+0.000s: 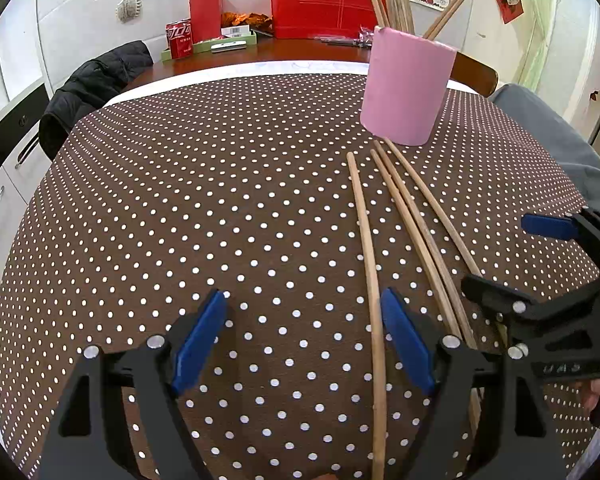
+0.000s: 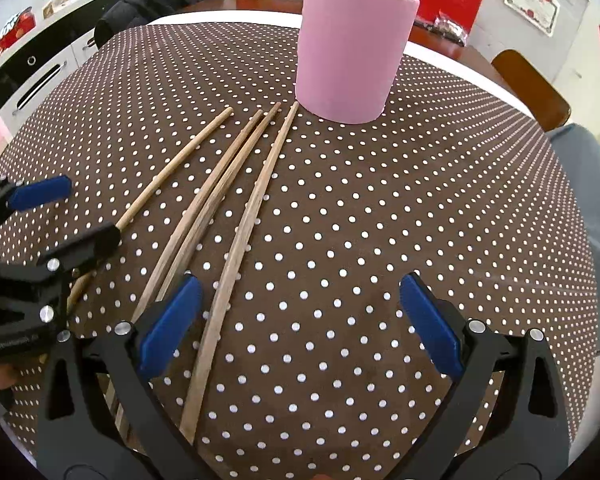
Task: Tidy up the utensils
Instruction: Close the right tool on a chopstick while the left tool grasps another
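Several long wooden chopsticks (image 1: pixel 404 216) lie loose on the brown dotted tablecloth (image 1: pixel 220 200), fanning out from the foot of a pink cylindrical holder (image 1: pixel 406 88) that has more chopsticks standing in it. They also show in the right wrist view (image 2: pixel 224 188), in front of the holder (image 2: pixel 352 52). My left gripper (image 1: pixel 304 340) is open and empty, low over the cloth, with the leftmost chopstick (image 1: pixel 366 240) running between its fingers. My right gripper (image 2: pixel 300 320) is open and empty; the rightmost chopstick (image 2: pixel 256 208) lies just inside its left finger. Each gripper shows in the other's view, left (image 2: pixel 76 216) and right (image 1: pixel 512 256).
The cloth (image 2: pixel 420 200) covers a round table. At the far side are a red bag (image 1: pixel 320 4), a cola can (image 1: pixel 179 38) and a green tray (image 1: pixel 220 46). A black jacket (image 1: pixel 88 92) hangs on a chair at left; a wooden chair (image 2: pixel 532 88) stands at right.
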